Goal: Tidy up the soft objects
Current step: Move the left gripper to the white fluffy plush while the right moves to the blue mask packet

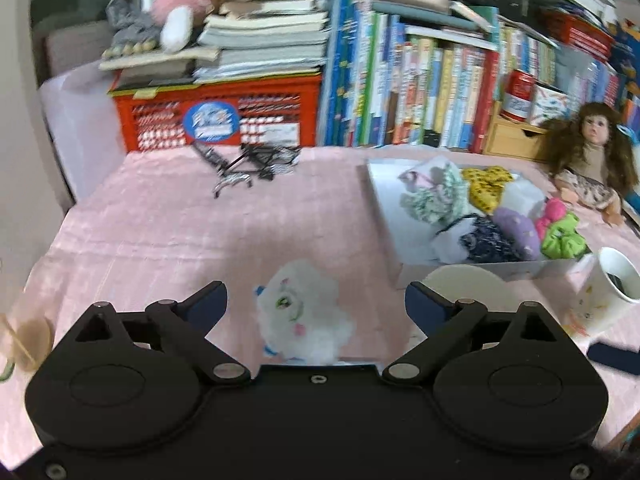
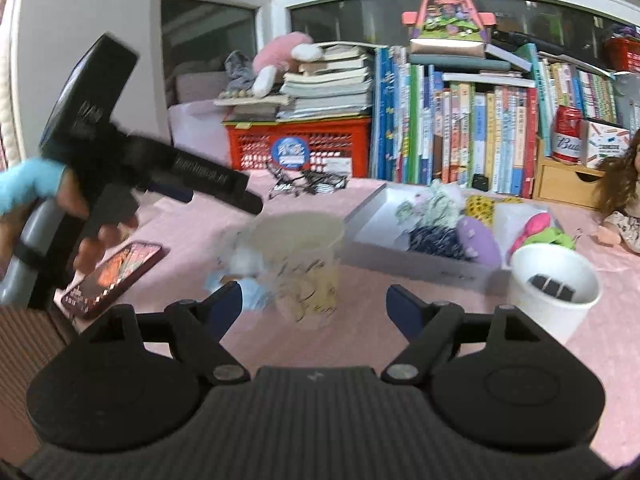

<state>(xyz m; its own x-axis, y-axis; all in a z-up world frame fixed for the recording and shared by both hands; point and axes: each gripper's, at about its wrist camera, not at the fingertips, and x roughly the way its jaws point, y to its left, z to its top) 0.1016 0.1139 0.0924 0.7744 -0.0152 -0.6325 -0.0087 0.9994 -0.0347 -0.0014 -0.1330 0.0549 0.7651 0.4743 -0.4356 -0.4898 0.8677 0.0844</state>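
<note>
The left tool stood wide and empty over the white plush toy on the tabletop; right tool likewise wide; the pick-up seemed in hand; next, lowering and closing.

Even indoor light, motion blur throughout, fisheye bending at edges

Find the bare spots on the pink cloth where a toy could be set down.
Free: the stretch between the glasses and the white plush, left of the tray. Crowded: the right side, around the tray, the cups and the doll.
</note>
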